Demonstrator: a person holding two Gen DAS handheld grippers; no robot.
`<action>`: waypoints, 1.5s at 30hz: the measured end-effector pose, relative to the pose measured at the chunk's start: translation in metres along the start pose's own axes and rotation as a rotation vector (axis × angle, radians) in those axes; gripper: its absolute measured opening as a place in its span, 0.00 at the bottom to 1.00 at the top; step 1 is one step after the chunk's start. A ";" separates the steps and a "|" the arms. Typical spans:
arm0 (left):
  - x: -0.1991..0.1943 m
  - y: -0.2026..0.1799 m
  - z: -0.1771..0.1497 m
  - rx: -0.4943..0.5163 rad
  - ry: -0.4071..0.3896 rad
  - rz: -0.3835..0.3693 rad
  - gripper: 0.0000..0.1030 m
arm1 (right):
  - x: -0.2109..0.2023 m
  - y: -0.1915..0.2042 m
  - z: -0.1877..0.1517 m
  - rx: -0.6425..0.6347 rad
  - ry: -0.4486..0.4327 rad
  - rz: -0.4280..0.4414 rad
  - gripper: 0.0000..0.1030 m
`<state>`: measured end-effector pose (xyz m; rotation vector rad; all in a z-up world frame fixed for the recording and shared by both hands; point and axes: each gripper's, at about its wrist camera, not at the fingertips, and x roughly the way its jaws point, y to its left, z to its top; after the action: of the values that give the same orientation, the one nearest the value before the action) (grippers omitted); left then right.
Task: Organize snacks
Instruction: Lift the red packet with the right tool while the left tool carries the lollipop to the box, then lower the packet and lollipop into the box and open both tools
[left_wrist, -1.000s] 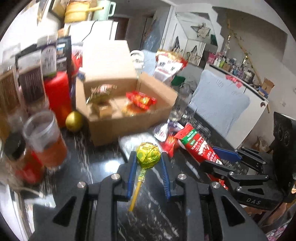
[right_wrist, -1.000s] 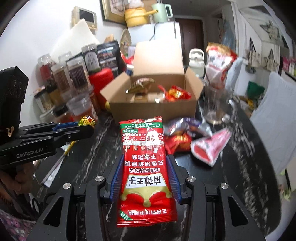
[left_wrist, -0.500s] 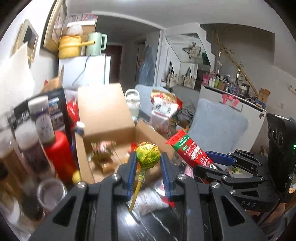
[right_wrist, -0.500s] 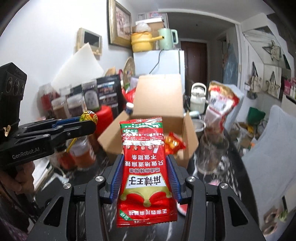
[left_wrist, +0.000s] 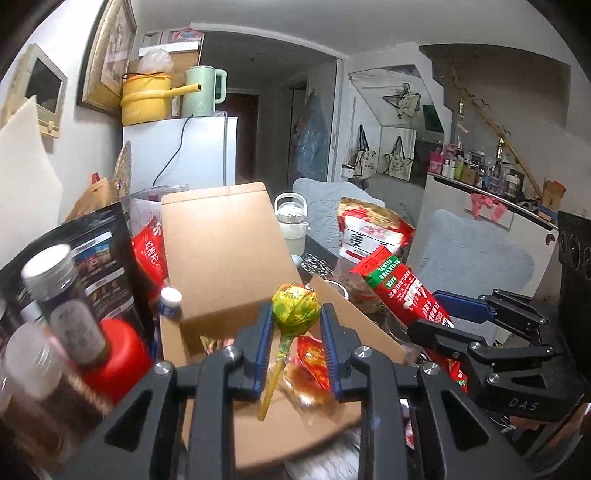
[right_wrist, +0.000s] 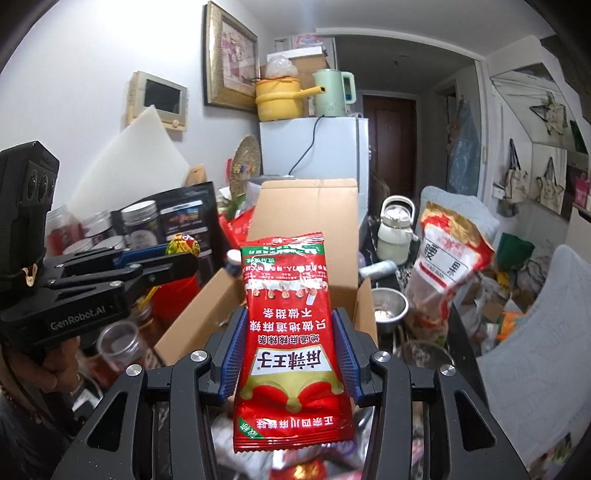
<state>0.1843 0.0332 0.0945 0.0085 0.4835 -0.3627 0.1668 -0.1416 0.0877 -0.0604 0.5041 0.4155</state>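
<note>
My left gripper (left_wrist: 295, 317) is shut on a yellow-green wrapped lollipop (left_wrist: 295, 309), its stick hanging down between the blue pads. It hovers over the open cardboard box (left_wrist: 221, 258), where orange and red wrapped snacks (left_wrist: 310, 365) lie. My right gripper (right_wrist: 290, 332) is shut on a red snack packet (right_wrist: 291, 339) with white Chinese lettering, held flat and pointing at the same box (right_wrist: 306, 221). In the left wrist view the right gripper (left_wrist: 432, 314) with its packet (left_wrist: 402, 284) shows on the right. The right wrist view has the left gripper (right_wrist: 181, 254) at the left.
Jars (left_wrist: 62, 295) and a red can (left_wrist: 114, 350) crowd the box's left side. A large red-and-white bag (right_wrist: 450, 258), a white kettle (right_wrist: 395, 229) and a metal bowl (right_wrist: 388, 306) stand to its right. More wrappers (right_wrist: 295, 465) lie on the dark table below.
Both grippers have risen and moved forward toward the box, each still gripping its snack. The box now lies directly under and ahead of them, and the table has dropped from view.
</note>
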 end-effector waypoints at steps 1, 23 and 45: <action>0.007 0.002 0.002 0.001 0.005 0.005 0.24 | 0.006 -0.002 0.003 -0.002 0.003 -0.001 0.44; 0.156 0.059 0.007 -0.032 0.239 0.082 0.24 | 0.160 -0.030 0.019 0.031 0.229 0.031 0.44; 0.187 0.072 -0.016 -0.092 0.452 0.150 0.52 | 0.193 -0.041 0.003 0.136 0.444 0.000 0.70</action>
<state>0.3560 0.0390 -0.0105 0.0379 0.9409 -0.1881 0.3379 -0.1067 -0.0042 -0.0204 0.9688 0.3667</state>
